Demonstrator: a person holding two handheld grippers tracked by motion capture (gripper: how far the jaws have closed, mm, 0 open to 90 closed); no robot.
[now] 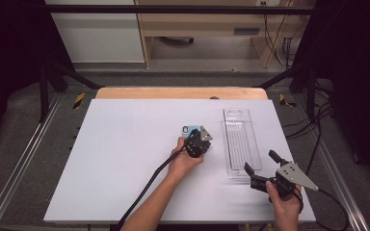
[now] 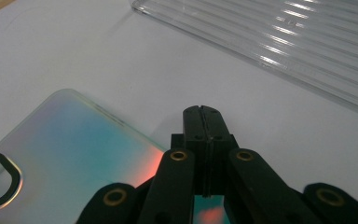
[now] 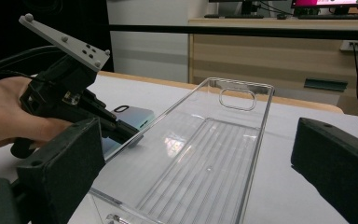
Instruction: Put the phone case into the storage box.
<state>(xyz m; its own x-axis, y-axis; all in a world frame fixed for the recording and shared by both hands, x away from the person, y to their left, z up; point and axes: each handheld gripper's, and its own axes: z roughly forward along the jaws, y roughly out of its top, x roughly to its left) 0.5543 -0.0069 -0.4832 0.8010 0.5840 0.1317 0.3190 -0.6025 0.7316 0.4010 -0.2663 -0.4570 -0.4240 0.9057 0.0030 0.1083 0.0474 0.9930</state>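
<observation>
The left tool (image 2: 204,122), jaws together, rests on the phone case (image 2: 70,149); the right tool (image 1: 262,169), jaws apart, sits near the clear tray (image 1: 240,139).

Left forearm enters from the bottom edge and runs up and right toward mid-tabletop (image 1: 125,144). Left hand (image 1: 185,161) wraps the left tool (image 1: 198,140), which points away from the person and tilts down toward the surface. Its two black jaws are pressed flat together. Right hand (image 1: 283,199) sits low at the near right edge, gripping the right tool (image 1: 262,168). That tool points up and left, jaws spread wide apart, nothing between them.
</observation>
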